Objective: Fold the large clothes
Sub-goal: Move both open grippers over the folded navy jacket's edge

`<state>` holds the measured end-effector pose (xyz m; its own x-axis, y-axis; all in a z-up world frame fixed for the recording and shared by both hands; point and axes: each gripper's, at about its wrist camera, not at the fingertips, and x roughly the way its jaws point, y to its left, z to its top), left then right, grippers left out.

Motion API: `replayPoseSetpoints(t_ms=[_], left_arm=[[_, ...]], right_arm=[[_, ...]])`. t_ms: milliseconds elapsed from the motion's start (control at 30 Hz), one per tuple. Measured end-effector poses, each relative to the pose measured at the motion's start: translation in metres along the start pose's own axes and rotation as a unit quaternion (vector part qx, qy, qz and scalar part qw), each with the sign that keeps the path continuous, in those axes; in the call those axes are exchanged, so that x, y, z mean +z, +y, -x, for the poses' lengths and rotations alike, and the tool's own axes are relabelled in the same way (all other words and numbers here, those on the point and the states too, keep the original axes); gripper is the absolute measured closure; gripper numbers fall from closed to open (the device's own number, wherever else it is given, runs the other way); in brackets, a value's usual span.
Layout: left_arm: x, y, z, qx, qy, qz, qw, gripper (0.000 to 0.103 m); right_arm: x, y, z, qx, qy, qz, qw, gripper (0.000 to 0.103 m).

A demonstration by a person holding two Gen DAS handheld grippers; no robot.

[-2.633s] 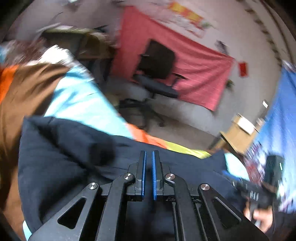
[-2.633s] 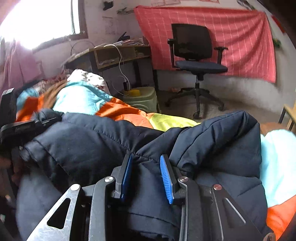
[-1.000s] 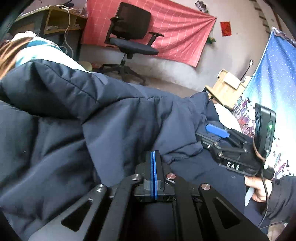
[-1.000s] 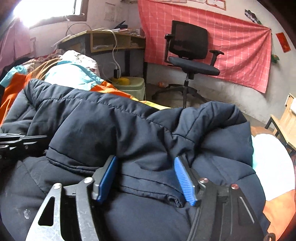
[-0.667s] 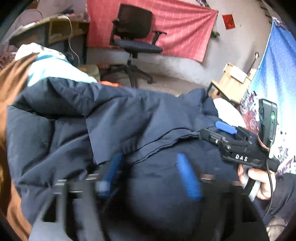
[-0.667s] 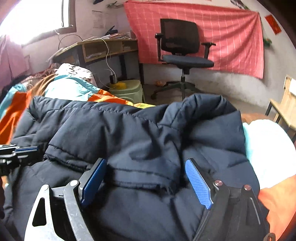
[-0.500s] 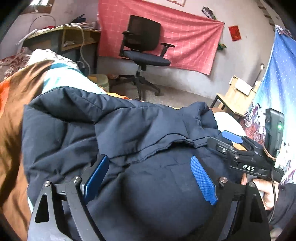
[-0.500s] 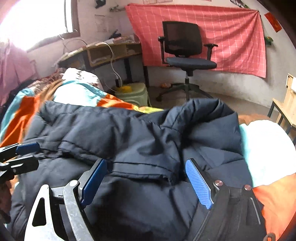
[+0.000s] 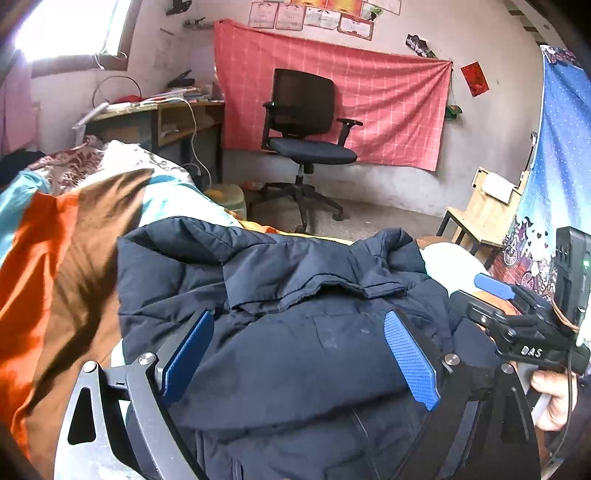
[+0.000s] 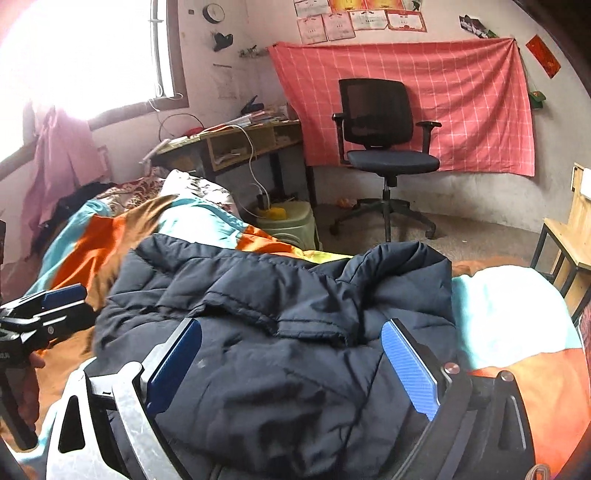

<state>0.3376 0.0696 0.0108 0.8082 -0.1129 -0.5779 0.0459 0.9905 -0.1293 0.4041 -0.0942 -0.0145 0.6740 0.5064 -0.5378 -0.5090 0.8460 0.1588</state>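
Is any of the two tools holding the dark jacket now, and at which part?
Nothing is held. Both the left tool and the right tool are opening above the jacket, pads clear of it.

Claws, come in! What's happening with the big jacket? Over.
Left claw and right claw opening, nothing gripped. Navy jacket lies folded on the bedspread. Nothing in the way.

Premises: a lived-in bedroom. Evidence: bed with patchwork quilt (image 10: 155, 225), cluttered corner desk (image 10: 236, 144), office chair (image 10: 384, 147), pink cloth (image 10: 461, 92) hung on plaster wall, certificates (image 10: 362, 18) above.
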Motion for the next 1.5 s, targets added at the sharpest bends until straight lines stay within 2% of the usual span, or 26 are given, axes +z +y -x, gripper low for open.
replayPoseSetpoints(t_ms=[133, 333, 500, 700, 1100, 1233, 1400, 1500], left_arm=[[-0.01, -0.015, 0.023, 0.013, -0.005, -0.016, 0.9998, 0.003], [-0.035, -0.031, 0.064, 0.01, -0.032, -0.014, 0.9993, 0.002], [-0.055, -0.036, 0.096, 0.023, -0.06, -0.006, 0.9979, 0.002], [-0.083, -0.041, 0.12, 0.014, -0.059, -0.018, 0.998, 0.002], [-0.14, -0.062, 0.134, -0.006, -0.025, -0.054, 0.9982, 0.002], [-0.155, -0.065, 0.137, -0.016, -0.013, -0.047, 0.9987, 0.002], [-0.172, -0.066, 0.139, -0.008, 0.003, -0.06, 0.9982, 0.002], [-0.185, -0.065, 0.136, -0.003, 0.027, -0.081, 0.9963, 0.002]], right_arm=[[-0.01, 0.005, 0.031, 0.003, -0.005, 0.005, 1.0, 0.001], [-0.024, 0.007, 0.077, 0.004, -0.008, 0.014, 1.0, 0.0], [-0.037, 0.009, 0.111, 0.004, -0.01, 0.013, 1.0, 0.0], [-0.064, 0.016, 0.148, 0.007, -0.016, 0.017, 1.0, 0.0], [-0.114, 0.036, 0.194, -0.001, -0.022, 0.063, 0.998, 0.0], [-0.126, 0.041, 0.202, -0.004, -0.019, 0.085, 0.996, 0.0], [-0.141, 0.04, 0.204, -0.001, 0.01, 0.098, 0.995, 0.0], [-0.153, 0.039, 0.205, -0.007, 0.029, 0.117, 0.993, 0.0]])
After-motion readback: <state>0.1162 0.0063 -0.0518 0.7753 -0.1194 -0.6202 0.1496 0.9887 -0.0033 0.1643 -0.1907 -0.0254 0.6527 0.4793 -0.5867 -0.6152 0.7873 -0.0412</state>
